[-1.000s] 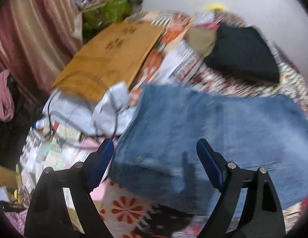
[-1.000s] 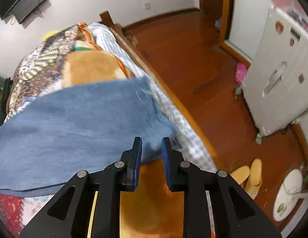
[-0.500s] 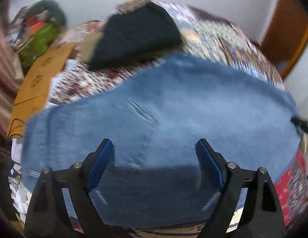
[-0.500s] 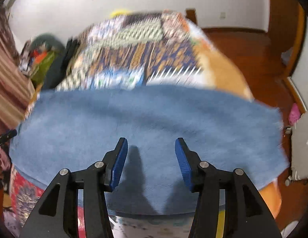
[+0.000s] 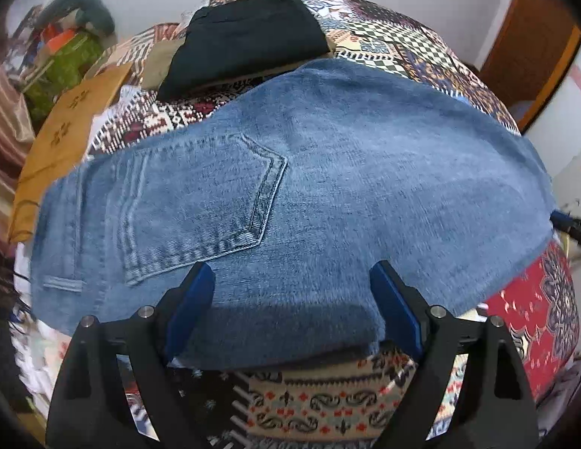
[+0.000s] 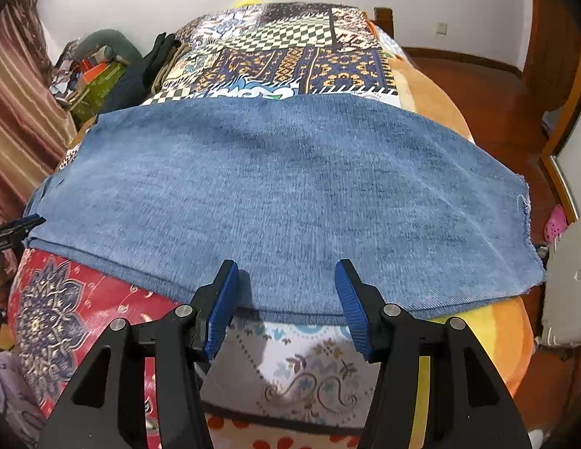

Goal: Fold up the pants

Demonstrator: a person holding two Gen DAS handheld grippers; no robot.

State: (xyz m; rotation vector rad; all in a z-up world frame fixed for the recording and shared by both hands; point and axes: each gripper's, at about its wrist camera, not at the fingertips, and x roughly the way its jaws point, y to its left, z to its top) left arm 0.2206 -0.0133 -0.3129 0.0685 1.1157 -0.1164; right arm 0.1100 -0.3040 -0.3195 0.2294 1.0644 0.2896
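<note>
Pants: jeans (image 5: 328,187) are lying flat across the bed (image 6: 275,48), already doubled lengthwise by the look of the stacked near edge; back pocket (image 5: 200,202) is facing up at the waist end, frayed hem (image 6: 526,232) at the other.
Left hand-held gripper (image 5: 290,299): hovering released over the near edge beside the pocket, jaws spread wide, gripping nothing.
Right hand-held gripper (image 6: 286,295): also released, jaws parted, hanging over the near edge toward the leg end.
Step in hand: likely setting up the next fold, hem toward waist.
Doing it well: be pinching both layers together at the hem corners, lifting only enough to clear the denim, and carrying the hem across evenly so the edges are meeting square; smooth before letting go.
Edges: hem end is sitting near the bed's side, with wooden floor (image 6: 477,86) beyond; cloth could be slipping off there if dragged.
Open room: quilt past the far edge is showing bare on the right; a black garment (image 5: 249,37) is lying just beside the far edge near the waist, so be keeping the fold off it.
</note>
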